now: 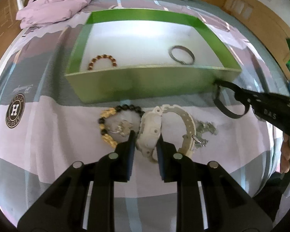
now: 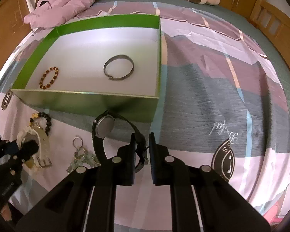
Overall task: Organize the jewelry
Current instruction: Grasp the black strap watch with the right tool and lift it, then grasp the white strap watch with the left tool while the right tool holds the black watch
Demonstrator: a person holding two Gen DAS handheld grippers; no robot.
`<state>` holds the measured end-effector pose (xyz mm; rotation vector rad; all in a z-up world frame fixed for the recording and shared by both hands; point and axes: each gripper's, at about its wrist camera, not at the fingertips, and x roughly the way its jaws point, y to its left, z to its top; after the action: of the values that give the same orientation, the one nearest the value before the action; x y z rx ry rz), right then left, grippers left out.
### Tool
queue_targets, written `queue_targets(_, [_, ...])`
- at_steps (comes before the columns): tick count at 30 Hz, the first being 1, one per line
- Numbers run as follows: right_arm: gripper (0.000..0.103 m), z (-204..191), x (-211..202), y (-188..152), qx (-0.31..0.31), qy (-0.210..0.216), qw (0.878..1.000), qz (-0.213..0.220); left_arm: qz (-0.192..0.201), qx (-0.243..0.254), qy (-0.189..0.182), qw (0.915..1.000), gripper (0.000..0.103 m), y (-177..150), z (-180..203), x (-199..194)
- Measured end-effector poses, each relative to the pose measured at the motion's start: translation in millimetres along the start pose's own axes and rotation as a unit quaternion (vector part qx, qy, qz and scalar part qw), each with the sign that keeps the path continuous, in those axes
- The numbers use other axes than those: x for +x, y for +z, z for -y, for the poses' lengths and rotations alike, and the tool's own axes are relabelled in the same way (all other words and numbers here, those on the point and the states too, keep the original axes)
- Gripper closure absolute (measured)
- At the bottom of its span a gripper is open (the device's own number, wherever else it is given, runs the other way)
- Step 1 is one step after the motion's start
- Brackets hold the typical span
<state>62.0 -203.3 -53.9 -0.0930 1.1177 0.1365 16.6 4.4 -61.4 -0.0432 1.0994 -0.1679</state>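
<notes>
Through my left wrist camera, my left claw is nearly closed, its pads pressed on the body of a white watch. The watch's strap curves away to the right over the bed. Just left of it lies a black and gold bead bracelet; a silver chain lies to its right. Beyond them stands the green box, holding a brown bead bracelet and a metal bangle. My right claw reaches in from the right with a dark strap hanging from its tip.

Through my right wrist camera, my right claw is pinched almost shut on the strap of a black watch, whose face sits in front of the box's near wall. My left claw shows at the lower left edge, on the white watch.
</notes>
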Motion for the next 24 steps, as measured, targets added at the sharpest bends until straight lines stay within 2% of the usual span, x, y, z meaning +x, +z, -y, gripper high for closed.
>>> queue_targets(5, [0.090,14.1,-12.9,2.9,0.021,0.019,1.000,0.011,0.006,-0.016,0.001,0.9999,0.083,5.0,-10.9,-4.8])
queue_targets(13, [0.090,36.4,-28.8,2.8,0.047,0.032,0.998,0.026,0.007,-0.014,0.001,0.9999,0.083,6.3,-8.3,-2.9])
queue_targets(24, [0.090,16.1,-7.5,-2.8,0.017,0.021,1.000,-0.002,0.006,-0.013,0.005,0.9999,0.083,4.1,-7.9,-2.0])
